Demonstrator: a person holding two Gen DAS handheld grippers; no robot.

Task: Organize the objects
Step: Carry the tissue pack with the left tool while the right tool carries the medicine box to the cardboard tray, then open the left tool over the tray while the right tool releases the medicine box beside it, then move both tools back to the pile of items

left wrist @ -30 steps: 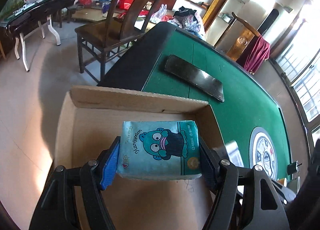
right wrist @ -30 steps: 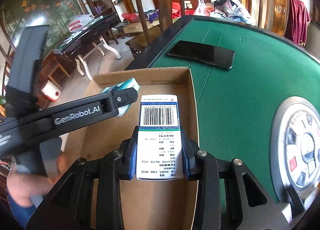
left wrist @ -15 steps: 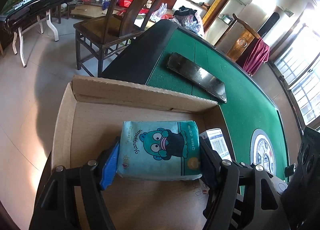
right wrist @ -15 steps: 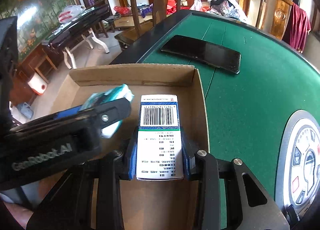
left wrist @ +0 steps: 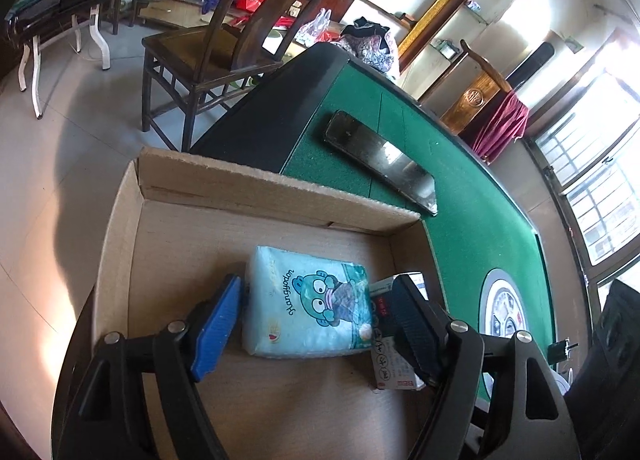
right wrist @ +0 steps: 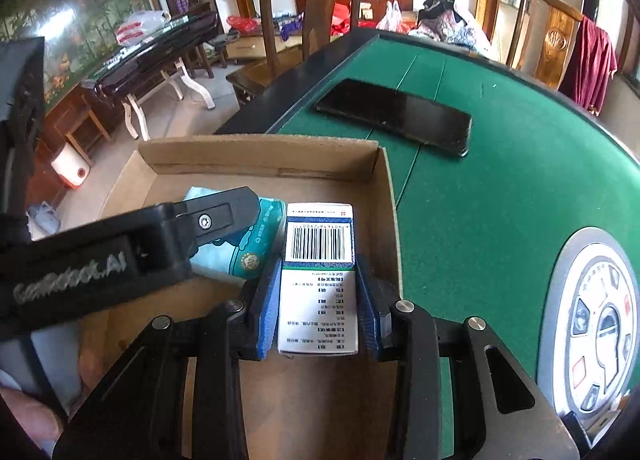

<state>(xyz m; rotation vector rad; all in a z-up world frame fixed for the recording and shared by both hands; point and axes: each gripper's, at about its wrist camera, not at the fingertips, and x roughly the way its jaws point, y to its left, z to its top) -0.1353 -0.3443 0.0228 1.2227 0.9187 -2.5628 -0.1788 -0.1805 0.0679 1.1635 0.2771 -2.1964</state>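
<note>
Left wrist view: left gripper low over the cardboard box, jaws spread wide, a gap showing between the blue pad and the tissue pack. Pack lying flat on the box floor, cartoon face up, evidently let go there so as to sit snug against the medicine box at its right. Black phone out on the green tabletop, apart from the box, probably yet to be sorted.

Right wrist view: right gripper with jaws narrow, clamped on both long sides of the medicine box, barcode face up. Held down inside the cardboard box, close along its right wall and just beside the tissue pack, likely to pack the two side by side. Cannot tell whether it touches the floor already. Left gripper's arm across the near left.
</note>
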